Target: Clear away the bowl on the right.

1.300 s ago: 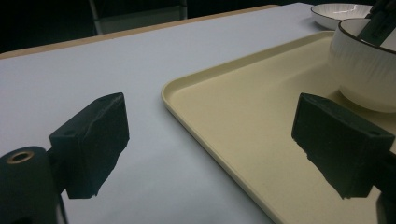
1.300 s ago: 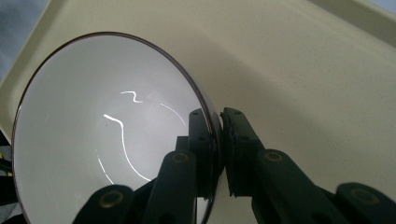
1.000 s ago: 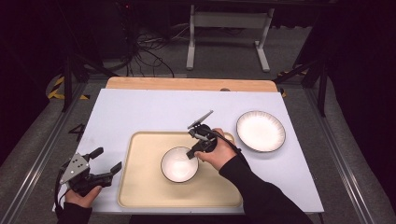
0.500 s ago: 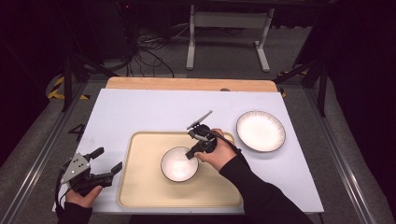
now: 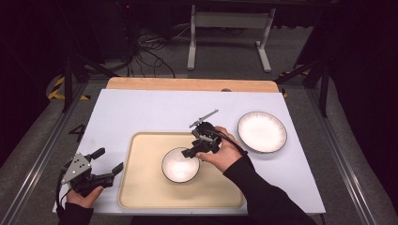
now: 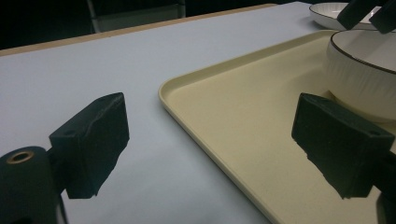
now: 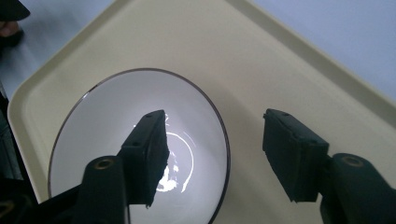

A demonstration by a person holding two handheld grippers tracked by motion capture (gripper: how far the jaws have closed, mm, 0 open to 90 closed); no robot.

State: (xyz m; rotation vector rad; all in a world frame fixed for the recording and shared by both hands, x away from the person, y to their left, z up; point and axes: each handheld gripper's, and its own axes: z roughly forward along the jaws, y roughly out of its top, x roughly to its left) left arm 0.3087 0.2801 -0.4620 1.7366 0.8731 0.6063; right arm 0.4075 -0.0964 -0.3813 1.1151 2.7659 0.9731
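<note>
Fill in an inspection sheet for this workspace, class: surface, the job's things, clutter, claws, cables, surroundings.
Surface: white table top, with a wooden strip along its far edge.
Job's things: white bowl standing on the cream tray; white plate on the table to the tray's right.
Clutter: nothing seen.
Claws: right claw has just been opening; its jaws straddle the bowl's rim, pads clear of it. Left claw open and holding nothing, low over the table at the tray's left edge.
Cables: dark cables on the floor beyond the table; a cable trails from the right claw.
Surroundings: dark room, white metal stand behind the table.
</note>
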